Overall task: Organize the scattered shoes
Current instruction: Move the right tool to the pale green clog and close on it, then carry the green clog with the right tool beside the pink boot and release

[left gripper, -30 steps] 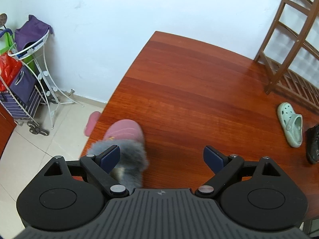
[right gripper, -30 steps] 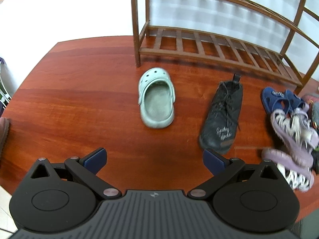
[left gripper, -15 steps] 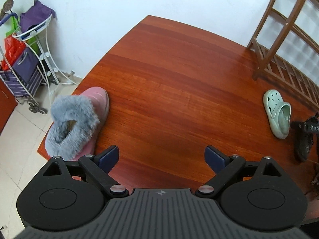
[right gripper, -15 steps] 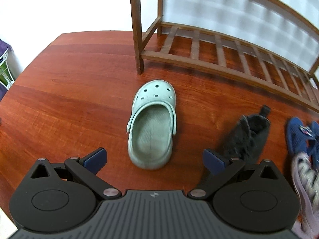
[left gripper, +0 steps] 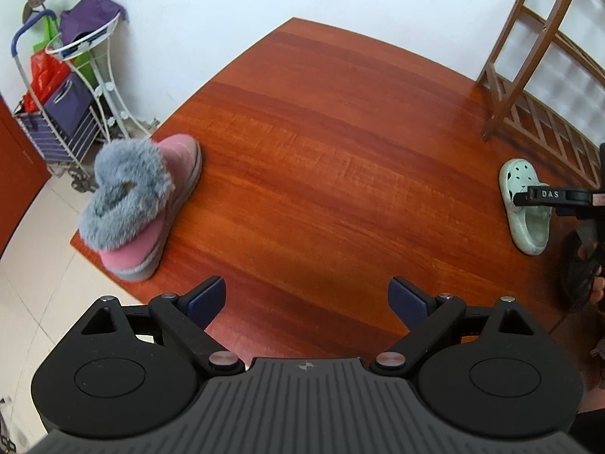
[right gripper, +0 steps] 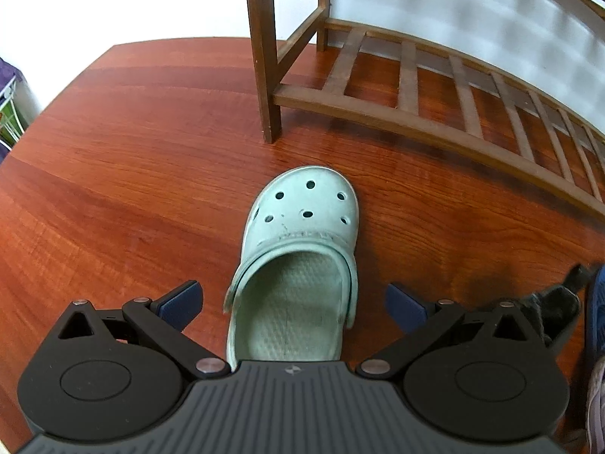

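A mint green clog (right gripper: 298, 265) lies on the red-brown table, toe toward the wooden shoe rack (right gripper: 378, 90). My right gripper (right gripper: 293, 302) is open, its two fingers straddling the clog's heel opening without touching it. In the left wrist view the same clog (left gripper: 523, 204) sits at the far right, partly crossed by the right gripper's black body. A pink boot with a grey fur cuff (left gripper: 140, 204) stands at the table's left corner. My left gripper (left gripper: 308, 299) is open and empty, right of the boot, over bare wood.
A black lace-up shoe (right gripper: 552, 310) lies right of the clog, with a blue shoe (right gripper: 597, 310) at the frame edge. The table edge (left gripper: 106, 261) runs close by the boot. On the floor beyond stand a shopping trolley (left gripper: 56, 113) and a white wire stand (left gripper: 98, 75).
The right gripper moved forward and down until the clog came between its fingers. The left gripper drew back and right from the pink boot, which now stands clear of its fingers.
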`<state>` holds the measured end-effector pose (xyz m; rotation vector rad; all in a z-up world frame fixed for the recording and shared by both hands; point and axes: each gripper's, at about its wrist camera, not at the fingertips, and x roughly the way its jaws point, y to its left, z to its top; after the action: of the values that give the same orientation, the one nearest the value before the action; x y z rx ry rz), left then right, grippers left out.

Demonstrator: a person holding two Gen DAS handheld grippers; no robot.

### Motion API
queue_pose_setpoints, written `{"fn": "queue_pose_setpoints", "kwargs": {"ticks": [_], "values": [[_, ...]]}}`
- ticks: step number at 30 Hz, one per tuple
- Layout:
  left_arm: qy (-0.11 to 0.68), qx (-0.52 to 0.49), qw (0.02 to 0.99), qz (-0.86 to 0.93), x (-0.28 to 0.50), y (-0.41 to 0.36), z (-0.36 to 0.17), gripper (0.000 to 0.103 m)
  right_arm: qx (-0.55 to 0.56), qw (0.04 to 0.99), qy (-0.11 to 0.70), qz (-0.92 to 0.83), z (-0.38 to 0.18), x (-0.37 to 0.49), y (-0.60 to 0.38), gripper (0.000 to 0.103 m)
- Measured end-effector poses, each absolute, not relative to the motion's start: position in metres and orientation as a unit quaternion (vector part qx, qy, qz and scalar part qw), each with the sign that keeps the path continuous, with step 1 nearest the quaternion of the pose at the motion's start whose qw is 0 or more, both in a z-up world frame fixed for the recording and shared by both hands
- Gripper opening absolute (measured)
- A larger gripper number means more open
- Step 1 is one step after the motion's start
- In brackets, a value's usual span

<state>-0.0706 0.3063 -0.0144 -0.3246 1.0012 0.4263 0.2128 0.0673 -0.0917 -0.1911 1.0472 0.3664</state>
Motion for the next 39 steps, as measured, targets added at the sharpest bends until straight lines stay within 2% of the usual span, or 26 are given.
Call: {"fn": "queue_pose_setpoints", "kwargs": {"ticks": [4,9,21,34,39], "values": [[0.475,-0.169,0.835,0.220,-0.080,0.310,-0.017,0.094,-0.096,0.844,0.499,0.173,-0.096,0.217,0.072,0.102],[0.473,-0.184,0.828,0.237,-0.091,0.316,-0.018,0.094,-0.102,0.841,0.503,0.172,-0.102,0.222,0.079,0.085],[0.468,-0.217,0.818,0.254,-0.106,0.347,-0.023,0.094,-0.083,0.833,0.520,0.169,-0.106,0.204,0.095,0.075],[0.477,-0.189,0.840,0.175,-0.097,0.389,-0.025,0.094,-0.026,0.821,0.546,0.164,-0.101,0.152,0.113,0.074],[0.484,-0.168,0.848,0.136,-0.108,0.405,-0.025,0.094,-0.006,0.824,0.546,0.151,-0.092,0.098,0.124,0.074]]}}
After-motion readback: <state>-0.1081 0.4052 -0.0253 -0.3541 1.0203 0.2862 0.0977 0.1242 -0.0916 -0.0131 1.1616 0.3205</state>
